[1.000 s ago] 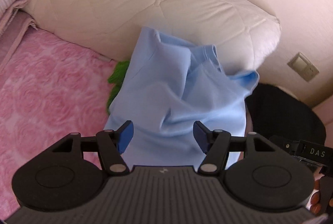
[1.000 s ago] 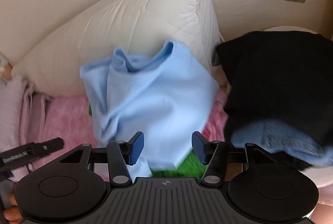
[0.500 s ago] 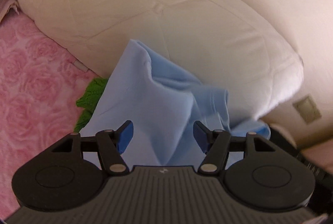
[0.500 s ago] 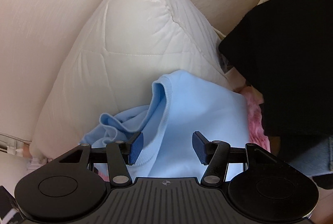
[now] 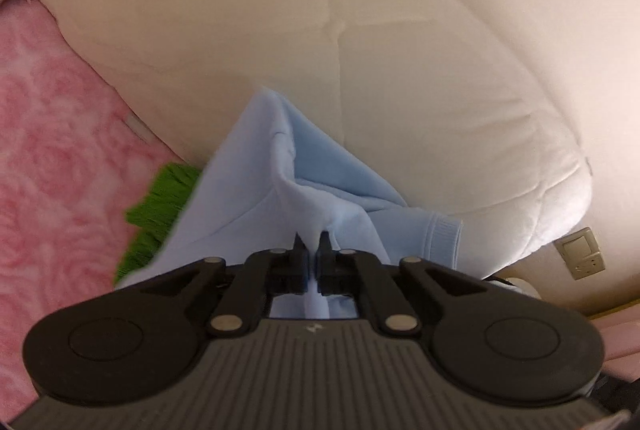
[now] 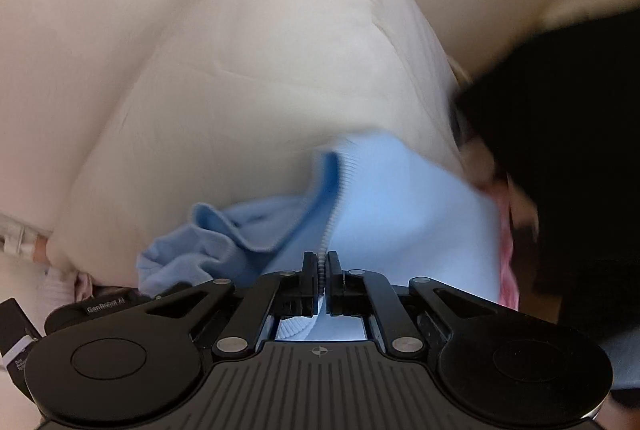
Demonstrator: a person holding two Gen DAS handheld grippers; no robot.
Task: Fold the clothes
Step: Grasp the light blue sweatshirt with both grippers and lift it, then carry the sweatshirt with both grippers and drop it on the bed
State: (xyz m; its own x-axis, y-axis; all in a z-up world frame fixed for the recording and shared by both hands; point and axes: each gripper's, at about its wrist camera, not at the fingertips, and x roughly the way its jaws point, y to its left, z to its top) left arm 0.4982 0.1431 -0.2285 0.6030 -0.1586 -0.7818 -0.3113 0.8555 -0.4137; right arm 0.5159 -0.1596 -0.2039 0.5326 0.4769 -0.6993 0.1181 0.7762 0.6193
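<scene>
Big cream pillow fills my view from nine o'clock round to three, leaning against the wall, and it takes up most of the right camera too. Pink rose-patterned blanket spreads out at eight to ten o'clock in my left view. Over at three o'clock in the right view there's a black garment, blurred, just beside the pillow. The light blue sweatshirt sits dead centre in both views, bunched up against the foot of the pillow, one ribbed cuff poking out toward three o'clock in the left view. A green cloth peeks from under its edge at eight o'clock, lying on the blanket. My left tongs are pressed together, pinching a raised fold of the sweatshirt at six o'clock. My right tongs are pressed together as well, clamped on the ribbed hem of the sweatshirt, the ribbing running up between the tips. A wall switch shows at four o'clock, left view.
</scene>
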